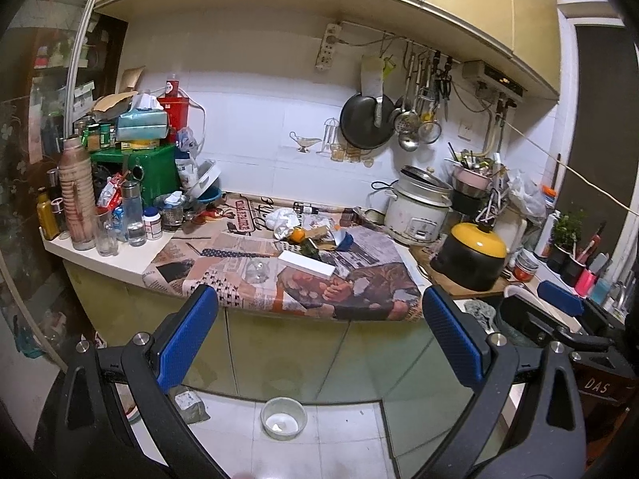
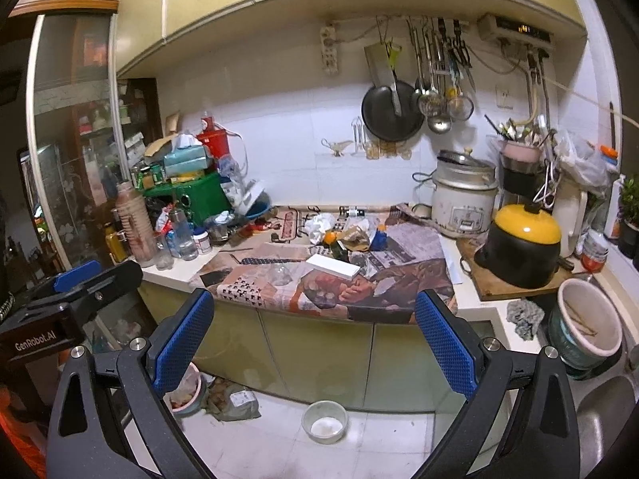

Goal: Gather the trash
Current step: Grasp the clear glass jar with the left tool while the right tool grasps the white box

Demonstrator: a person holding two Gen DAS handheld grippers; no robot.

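Observation:
A pile of trash lies on the newspaper-covered counter [image 1: 247, 275]: crumpled white paper [image 1: 284, 218], an orange peel [image 1: 297, 234], a blue wrapper [image 1: 345, 240], a long white box [image 1: 306, 264] and clear plastic [image 1: 257, 270]. The same pile shows in the right wrist view, with the white paper [image 2: 321, 223] and white box [image 2: 332, 266]. My left gripper [image 1: 319, 327] is open and empty, well in front of the counter edge. My right gripper [image 2: 315, 327] is open and empty too, held back from the counter. The right gripper also shows at the right edge of the left view [image 1: 559, 303].
Bottles and jars [image 1: 80, 199] crowd the counter's left end beside a green box [image 1: 153, 167]. A rice cooker [image 1: 419, 207] and a yellow-lidded black pot [image 1: 473, 255] stand at right. A bowl [image 1: 283, 417] sits on the floor. A bin with scraps [image 2: 185, 391] stands below left.

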